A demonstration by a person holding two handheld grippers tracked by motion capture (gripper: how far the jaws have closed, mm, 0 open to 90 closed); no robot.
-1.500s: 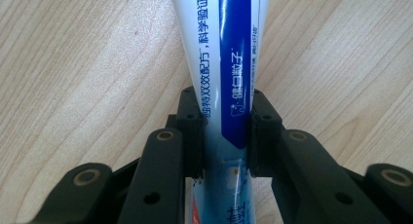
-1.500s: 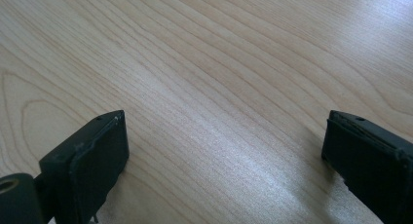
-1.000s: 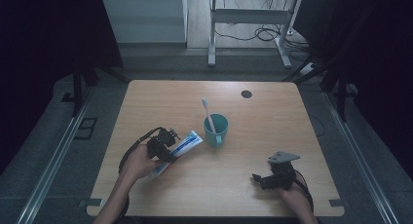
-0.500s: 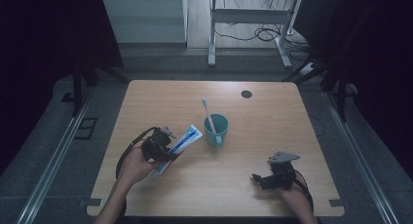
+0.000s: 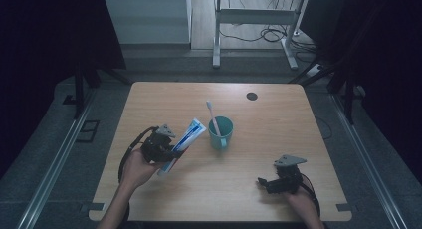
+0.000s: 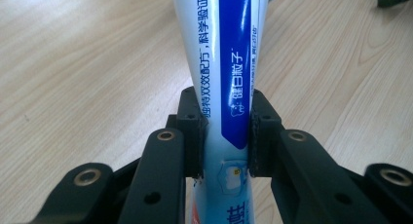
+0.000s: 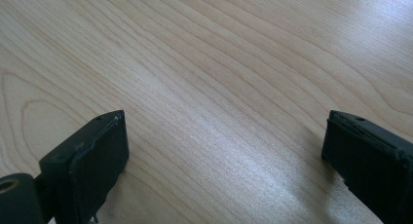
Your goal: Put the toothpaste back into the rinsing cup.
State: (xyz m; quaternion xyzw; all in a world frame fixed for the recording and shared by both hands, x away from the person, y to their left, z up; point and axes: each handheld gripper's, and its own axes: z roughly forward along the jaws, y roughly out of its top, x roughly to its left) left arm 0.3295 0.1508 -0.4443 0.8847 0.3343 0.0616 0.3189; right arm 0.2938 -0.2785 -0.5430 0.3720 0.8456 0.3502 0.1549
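A white and blue toothpaste tube (image 5: 185, 140) is held off the wooden table (image 5: 164, 97), tilted up toward the right. My left gripper (image 5: 168, 152) is shut on its lower half; in the left gripper view both pads press the toothpaste tube (image 6: 229, 78) from either side, with my left gripper (image 6: 226, 136) pinching it. A teal cup (image 5: 221, 133) stands at the table's middle with a toothbrush (image 5: 212, 117) leaning in it, just right of the tube's upper end. My right gripper (image 5: 263, 183) rests low at the front right, jaws wide apart over bare wood (image 7: 224, 151).
A small dark round grommet (image 5: 252, 96) sits near the table's far edge. Beyond the table stand a metal frame (image 5: 254, 30) and cables on the floor. Rails run along both sides of the table.
My left gripper has lifted the toothpaste tube off the table and tilted its far end upward, drawing slightly left. The right gripper has stayed put.
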